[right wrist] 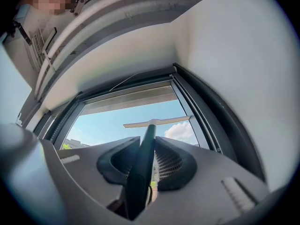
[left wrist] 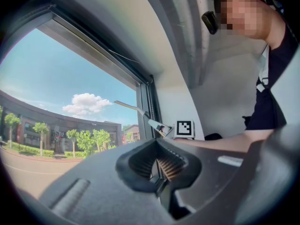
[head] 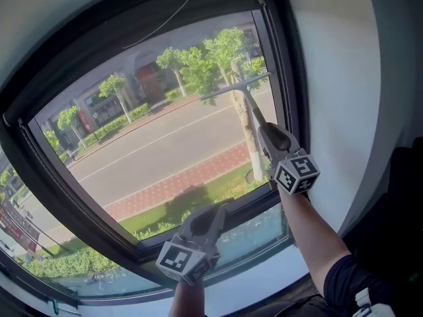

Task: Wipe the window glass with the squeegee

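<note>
The squeegee has a thin pale blade and a dark handle. Its blade lies against the window glass near the upper right corner, tilted slightly up to the right. My right gripper is shut on the handle just below the blade. In the right gripper view the handle runs up between the pads to the blade. My left gripper hangs lower, in front of the bottom frame, shut with nothing in it. From the left gripper the squeegee shows to the right against the sky.
A dark frame surrounds the glass, with a lower fixed pane beneath it. A white wall stands right of the window. A thin cord hangs across the top. The person's arm reaches up from the lower right.
</note>
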Demonstrator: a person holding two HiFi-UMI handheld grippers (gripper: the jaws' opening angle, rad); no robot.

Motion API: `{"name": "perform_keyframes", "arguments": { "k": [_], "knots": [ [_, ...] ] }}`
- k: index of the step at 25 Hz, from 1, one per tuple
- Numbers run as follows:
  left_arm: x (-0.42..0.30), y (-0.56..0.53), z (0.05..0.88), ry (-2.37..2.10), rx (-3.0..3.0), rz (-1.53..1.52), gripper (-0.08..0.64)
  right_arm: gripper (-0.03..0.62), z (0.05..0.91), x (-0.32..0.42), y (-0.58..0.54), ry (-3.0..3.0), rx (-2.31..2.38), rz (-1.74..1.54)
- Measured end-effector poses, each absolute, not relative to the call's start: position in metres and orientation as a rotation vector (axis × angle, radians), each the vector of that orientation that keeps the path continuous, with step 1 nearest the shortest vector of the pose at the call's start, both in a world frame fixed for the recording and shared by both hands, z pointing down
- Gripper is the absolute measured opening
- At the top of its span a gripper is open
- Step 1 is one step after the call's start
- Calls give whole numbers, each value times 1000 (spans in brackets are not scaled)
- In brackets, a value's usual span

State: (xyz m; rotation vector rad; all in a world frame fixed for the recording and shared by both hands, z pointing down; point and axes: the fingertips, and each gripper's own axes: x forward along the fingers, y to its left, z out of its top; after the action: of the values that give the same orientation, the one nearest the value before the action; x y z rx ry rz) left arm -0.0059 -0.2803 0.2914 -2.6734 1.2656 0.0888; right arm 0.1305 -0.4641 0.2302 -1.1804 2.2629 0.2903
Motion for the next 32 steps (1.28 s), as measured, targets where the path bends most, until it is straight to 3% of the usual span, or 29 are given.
{"name": "perform_keyframes", "arguments": {
  "k": [32],
  "knots": [
    [20, -286, 349, 1291, -2819, 4, 3, 100, 429, 145, -456, 2459, -1292, 12]
  ]
}}
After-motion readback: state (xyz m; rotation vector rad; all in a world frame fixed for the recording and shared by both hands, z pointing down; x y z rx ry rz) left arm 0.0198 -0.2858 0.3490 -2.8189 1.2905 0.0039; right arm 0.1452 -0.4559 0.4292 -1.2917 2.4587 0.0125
